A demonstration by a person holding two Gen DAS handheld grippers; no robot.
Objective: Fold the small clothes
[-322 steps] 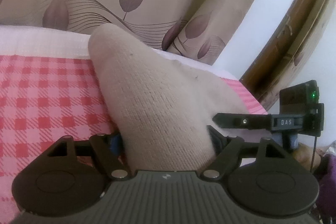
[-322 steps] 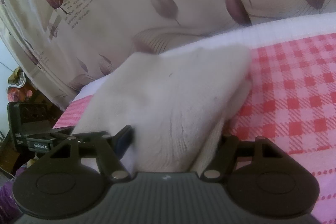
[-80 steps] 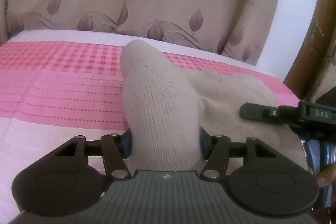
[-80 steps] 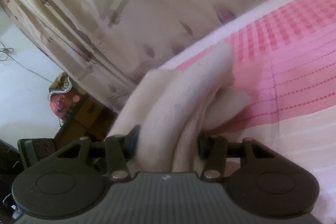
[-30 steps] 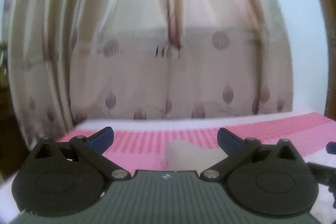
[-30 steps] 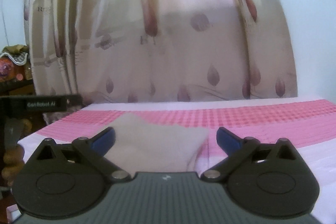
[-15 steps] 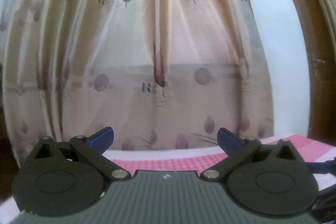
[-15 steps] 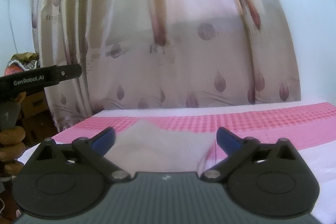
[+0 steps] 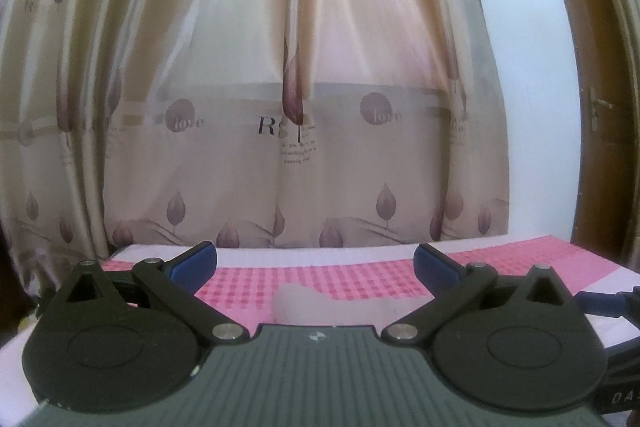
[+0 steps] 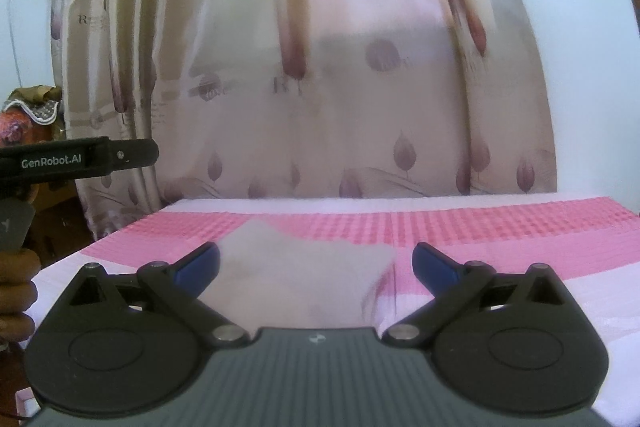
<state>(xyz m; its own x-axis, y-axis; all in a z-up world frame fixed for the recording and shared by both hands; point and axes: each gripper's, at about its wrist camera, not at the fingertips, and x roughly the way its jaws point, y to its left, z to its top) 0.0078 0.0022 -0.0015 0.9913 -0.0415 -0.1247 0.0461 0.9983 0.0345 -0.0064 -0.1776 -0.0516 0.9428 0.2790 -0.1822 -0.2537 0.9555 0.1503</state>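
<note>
A small cream knitted garment (image 10: 296,275) lies folded on the pink checked bed cover (image 10: 480,227); in the left wrist view only its blurred top (image 9: 300,301) shows above the gripper body. My left gripper (image 9: 314,263) is open and empty, raised and pulled back from the garment. My right gripper (image 10: 316,261) is open and empty, just short of the garment, which lies between and beyond its blue fingertips (image 10: 200,261). The left gripper's body (image 10: 76,157) shows at the left edge of the right wrist view.
A beige curtain with purple leaves (image 9: 300,107) hangs behind the bed. A brown door (image 9: 600,87) stands at the right. The bed's left edge (image 10: 120,239) drops toward furniture with a floral cloth (image 10: 28,115).
Both grippers were shut on the garment earlier; they have let go, opened and lifted back. In the last half second the left view tipped slightly down, showing the garment's top again.
</note>
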